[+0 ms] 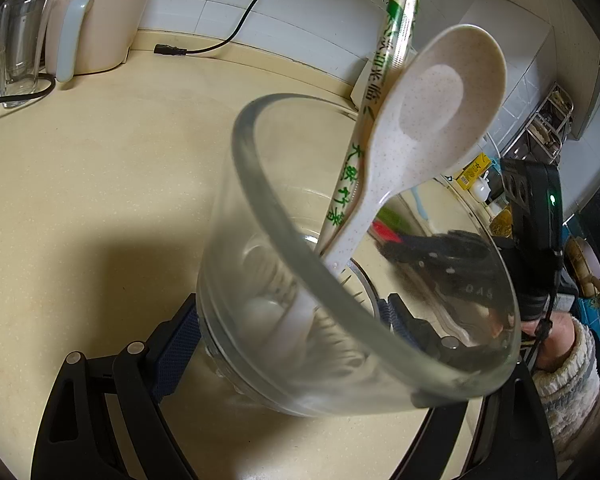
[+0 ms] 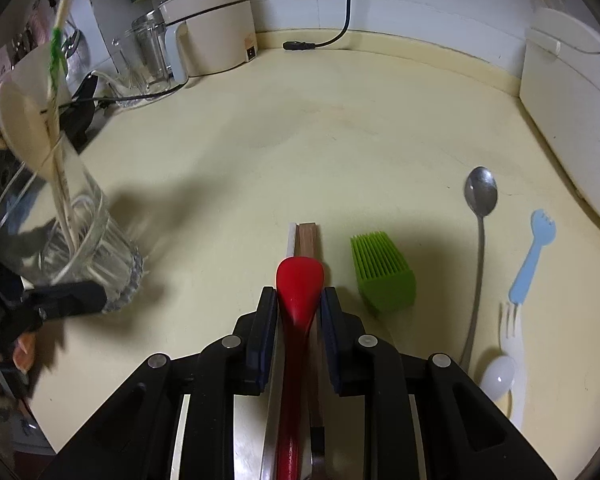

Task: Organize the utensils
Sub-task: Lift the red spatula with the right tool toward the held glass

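Note:
My left gripper is shut on a clear glass cup, tilted, holding a speckled white spoon and wrapped chopsticks. The cup also shows at the left of the right wrist view, with the left gripper's finger on it. My right gripper straddles a red spoon lying on the counter, jaws close to its sides, over a brown-handled utensil. A green silicone brush, metal spoon, blue fork, white fork and small white spoon lie to the right.
A beige counter meets a white tiled wall. A cream appliance, glass jars and a loose black power plug stand at the back. A white box stands at the right.

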`<state>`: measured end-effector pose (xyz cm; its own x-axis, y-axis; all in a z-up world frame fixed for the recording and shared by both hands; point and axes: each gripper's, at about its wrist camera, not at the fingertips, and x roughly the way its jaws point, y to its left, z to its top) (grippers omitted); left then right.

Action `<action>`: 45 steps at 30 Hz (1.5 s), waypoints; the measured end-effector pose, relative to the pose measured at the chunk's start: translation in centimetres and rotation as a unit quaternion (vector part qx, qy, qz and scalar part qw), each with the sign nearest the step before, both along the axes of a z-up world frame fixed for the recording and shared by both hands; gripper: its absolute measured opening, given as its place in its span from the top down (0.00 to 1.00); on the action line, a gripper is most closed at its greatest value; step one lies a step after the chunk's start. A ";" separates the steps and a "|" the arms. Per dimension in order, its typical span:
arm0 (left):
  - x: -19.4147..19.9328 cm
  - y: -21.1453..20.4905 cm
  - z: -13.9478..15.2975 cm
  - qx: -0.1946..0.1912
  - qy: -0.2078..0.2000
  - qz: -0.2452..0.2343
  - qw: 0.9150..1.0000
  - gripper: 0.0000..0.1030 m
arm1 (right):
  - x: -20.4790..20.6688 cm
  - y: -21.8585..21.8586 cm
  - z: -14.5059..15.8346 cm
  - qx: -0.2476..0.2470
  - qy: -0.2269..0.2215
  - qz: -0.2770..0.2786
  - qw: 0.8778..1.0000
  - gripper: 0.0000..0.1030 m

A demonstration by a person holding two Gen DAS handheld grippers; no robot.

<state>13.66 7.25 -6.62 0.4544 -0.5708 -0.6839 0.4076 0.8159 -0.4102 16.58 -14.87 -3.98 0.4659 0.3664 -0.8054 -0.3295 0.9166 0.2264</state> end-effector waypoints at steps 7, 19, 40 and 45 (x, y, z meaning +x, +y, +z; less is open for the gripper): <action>0.0 0.0 0.0 0.000 0.000 0.000 1.000 0.13 | 0.0 -1.6 0.4 0.057 -0.003 -0.030 0.998 0.79; 0.0 0.0 0.0 0.000 0.000 0.000 1.000 0.13 | -4.2 -4.8 5.3 0.124 -0.089 -0.081 0.985 0.79; 0.0 0.1 0.0 0.000 0.000 0.000 1.000 0.13 | -9.6 -8.8 9.5 0.141 -0.152 -0.139 0.968 0.79; 0.0 0.0 0.0 0.000 0.000 0.000 1.000 0.13 | -9.8 -8.8 9.8 0.144 -0.156 -0.136 0.968 0.79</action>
<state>13.68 7.30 -6.63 0.4543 -0.5709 -0.6838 0.4078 0.8158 -0.4102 6.73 -23.63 5.82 0.7807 0.3850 -0.4922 -0.1794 0.8926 0.4136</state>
